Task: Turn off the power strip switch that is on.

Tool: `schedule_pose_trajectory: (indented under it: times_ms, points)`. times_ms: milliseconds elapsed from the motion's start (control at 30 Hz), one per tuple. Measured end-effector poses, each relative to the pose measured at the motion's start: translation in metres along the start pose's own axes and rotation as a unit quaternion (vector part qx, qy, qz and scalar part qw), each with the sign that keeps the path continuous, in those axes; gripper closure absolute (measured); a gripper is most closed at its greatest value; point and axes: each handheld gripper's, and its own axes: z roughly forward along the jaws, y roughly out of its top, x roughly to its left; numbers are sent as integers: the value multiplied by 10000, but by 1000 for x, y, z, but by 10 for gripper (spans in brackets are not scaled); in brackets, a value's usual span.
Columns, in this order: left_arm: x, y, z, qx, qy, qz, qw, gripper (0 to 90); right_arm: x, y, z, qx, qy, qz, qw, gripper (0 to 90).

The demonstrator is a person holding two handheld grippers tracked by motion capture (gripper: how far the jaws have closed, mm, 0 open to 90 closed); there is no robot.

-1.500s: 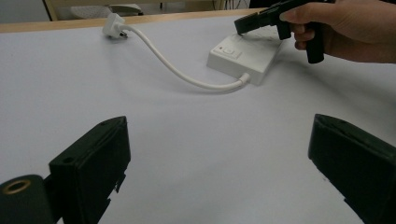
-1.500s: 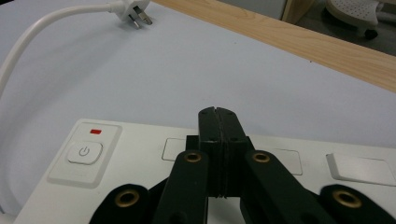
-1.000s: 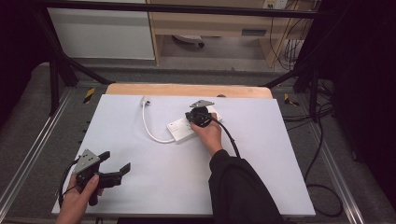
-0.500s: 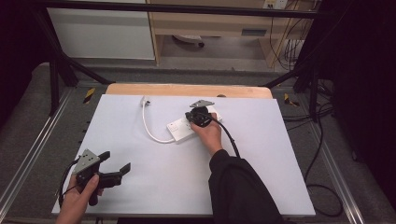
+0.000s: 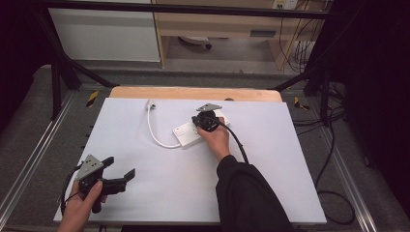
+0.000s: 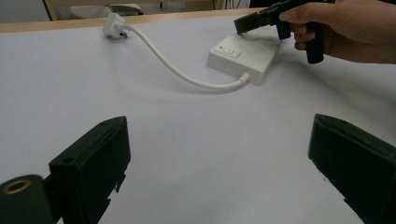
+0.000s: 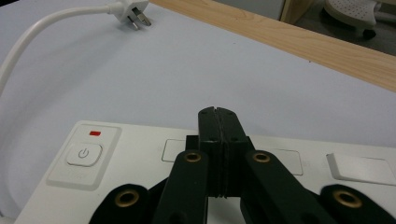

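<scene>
A white power strip (image 5: 186,134) lies flat near the back middle of the white board (image 5: 159,193). Its white cable (image 5: 154,135) curves left and back to a plug (image 5: 150,103) lying loose. My right gripper (image 5: 198,119) is shut with nothing between its jaws. In the right gripper view its tips (image 7: 218,112) hover low over the strip's top face (image 7: 140,158), right of the power switch (image 7: 84,154); whether they touch it I cannot tell. My left gripper (image 5: 120,167) stands open at the front left. The left gripper view has its jaws wide apart over bare board (image 6: 219,154), with the strip (image 6: 243,58) far ahead.
A wooden table edge (image 5: 193,93) shows behind the board. Metal frame rails (image 5: 34,159) run along both sides. Black cables (image 5: 333,193) lie on the floor at the right. The right gripper's own cable (image 5: 239,145) trails back along the sleeve.
</scene>
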Motion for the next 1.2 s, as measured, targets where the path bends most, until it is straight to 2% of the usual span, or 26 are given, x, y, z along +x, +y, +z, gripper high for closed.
schedule_pose_trajectory:
  times_ms: [1200]
  points:
    - [0,0,0,-8,-4,1,10000,57,1,-1,0,-6,-47,77,10000,900]
